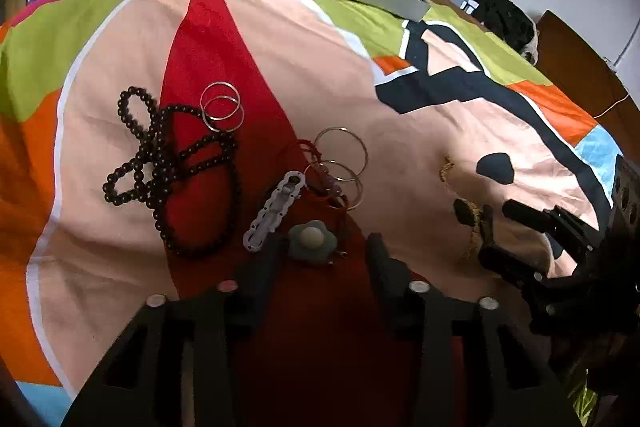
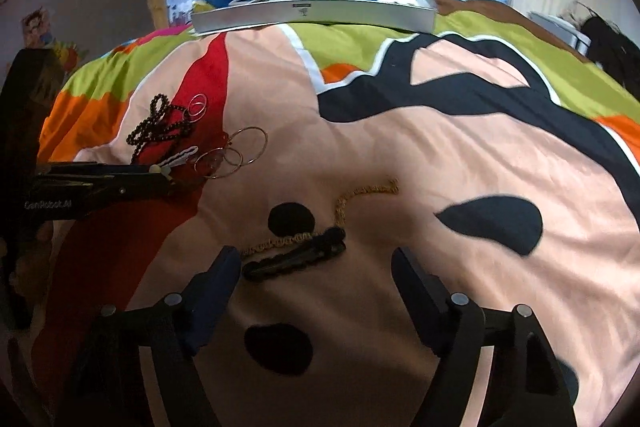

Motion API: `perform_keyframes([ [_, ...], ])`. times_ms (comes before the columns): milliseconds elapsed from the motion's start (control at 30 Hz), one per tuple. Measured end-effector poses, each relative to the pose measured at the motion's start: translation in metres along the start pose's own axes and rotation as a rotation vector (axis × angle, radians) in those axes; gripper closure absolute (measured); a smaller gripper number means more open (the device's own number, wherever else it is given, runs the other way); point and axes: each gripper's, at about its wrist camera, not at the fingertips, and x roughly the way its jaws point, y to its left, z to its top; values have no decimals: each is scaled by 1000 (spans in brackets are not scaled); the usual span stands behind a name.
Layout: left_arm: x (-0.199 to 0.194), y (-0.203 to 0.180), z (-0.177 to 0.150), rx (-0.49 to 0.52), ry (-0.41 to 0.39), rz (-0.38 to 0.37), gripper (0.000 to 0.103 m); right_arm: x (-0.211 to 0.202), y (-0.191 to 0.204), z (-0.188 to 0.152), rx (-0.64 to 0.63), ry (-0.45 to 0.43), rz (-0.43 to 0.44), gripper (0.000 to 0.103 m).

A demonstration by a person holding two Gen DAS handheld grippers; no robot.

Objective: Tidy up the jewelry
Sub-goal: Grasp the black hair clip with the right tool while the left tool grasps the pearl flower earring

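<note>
Jewelry on the bedspread (image 2: 400, 155): flower clip (image 1: 311, 241) between my spread left gripper (image 1: 320, 259), dark bead strand (image 1: 168, 163) and rings (image 1: 222, 107) beyond; black hair clip (image 2: 296, 257) and gold chain (image 2: 352, 199) before my spread right gripper (image 2: 316, 267).

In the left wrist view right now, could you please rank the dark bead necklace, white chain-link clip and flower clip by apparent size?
1. Dark bead necklace.
2. White chain-link clip.
3. Flower clip, though it lies nearest the camera, so the last two are unsure.
</note>
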Motion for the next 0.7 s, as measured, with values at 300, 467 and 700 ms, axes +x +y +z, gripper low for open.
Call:
perform_keyframes([
  [300, 2, 4, -2, -3, 3, 15, 81, 12, 5, 1, -42, 2, 59, 50],
  [467, 1, 3, -3, 3, -3, 20, 82, 8, 9, -2, -31, -16, 59, 50],
  [700, -5, -3, -9, 14, -29, 63, 84, -3, 11, -9, 20, -55, 59, 50],
])
